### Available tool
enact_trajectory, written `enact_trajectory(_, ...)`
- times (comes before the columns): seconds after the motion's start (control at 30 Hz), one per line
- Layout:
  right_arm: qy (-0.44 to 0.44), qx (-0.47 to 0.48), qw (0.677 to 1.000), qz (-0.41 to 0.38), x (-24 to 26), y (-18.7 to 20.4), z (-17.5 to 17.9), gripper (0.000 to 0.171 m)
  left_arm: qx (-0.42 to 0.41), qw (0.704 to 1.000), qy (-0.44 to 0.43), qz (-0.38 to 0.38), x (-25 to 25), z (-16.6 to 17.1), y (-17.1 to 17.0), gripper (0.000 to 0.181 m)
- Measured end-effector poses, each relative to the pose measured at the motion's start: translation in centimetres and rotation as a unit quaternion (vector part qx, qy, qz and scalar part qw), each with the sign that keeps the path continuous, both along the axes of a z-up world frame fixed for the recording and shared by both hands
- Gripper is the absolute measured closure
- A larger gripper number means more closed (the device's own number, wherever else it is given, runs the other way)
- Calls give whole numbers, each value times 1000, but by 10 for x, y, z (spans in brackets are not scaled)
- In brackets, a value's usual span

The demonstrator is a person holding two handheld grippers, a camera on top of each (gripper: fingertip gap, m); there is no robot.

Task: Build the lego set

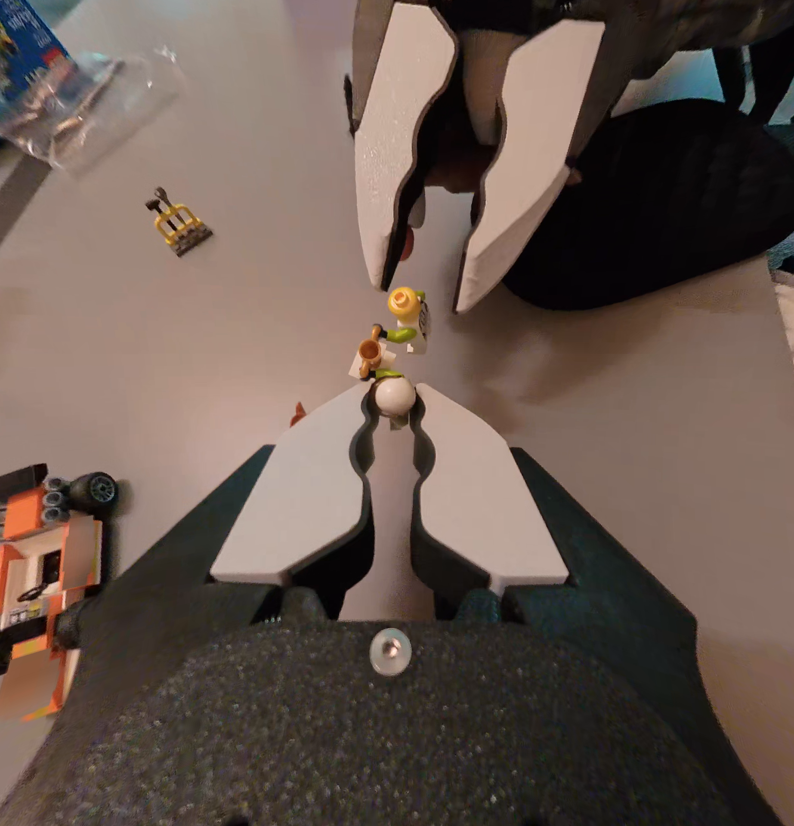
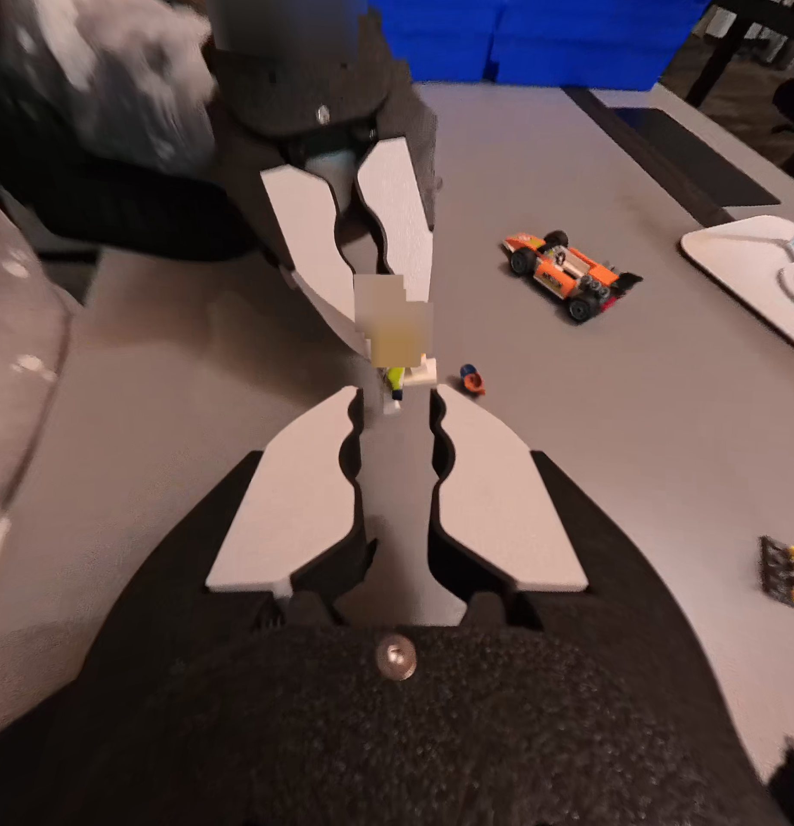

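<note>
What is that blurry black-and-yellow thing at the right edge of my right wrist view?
Observer: A small yellow plastic railing on a dark base plate, with two dark toy tools standing in it.
Operator: And what is the left gripper holding?
Observer: Its fingers pinch a white round plastic piece.
Operator: Anything else close by?
Observer: A small gold toy cup, held by the lime-armed white toy figure.

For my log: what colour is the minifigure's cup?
Gold; the small cup shows best in the left wrist view.
</note>
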State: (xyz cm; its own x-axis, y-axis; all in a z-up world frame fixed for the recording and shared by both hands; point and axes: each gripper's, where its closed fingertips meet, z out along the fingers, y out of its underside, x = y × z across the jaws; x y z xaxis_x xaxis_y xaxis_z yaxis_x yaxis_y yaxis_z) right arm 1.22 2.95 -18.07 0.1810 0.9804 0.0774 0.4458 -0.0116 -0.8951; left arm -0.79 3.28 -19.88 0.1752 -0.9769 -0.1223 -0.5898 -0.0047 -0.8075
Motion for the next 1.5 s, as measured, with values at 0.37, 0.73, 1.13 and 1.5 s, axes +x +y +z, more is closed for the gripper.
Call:
enact_trajectory(0.37, -141, 76, 987, 19, -8, 9, -42, 159, -117, 991, 67, 20, -3, -31, -2, 168)
enact_trajectory(0.73, -186, 35, 982, 27, 0, 18, -55, 149, -186, 977, 103, 7, 0, -42, 0, 168)
enact_trajectory(1.13, -167, -12, 985, 46, -6, 19, -48, 161, -161, 976, 146, -15, -3, -44, 3, 168)
enact_trajectory(1.5, -204, -135, 969, 43, -1, 19, -49, 161, -105, 968, 227, -26, -4, -46, 8, 169)
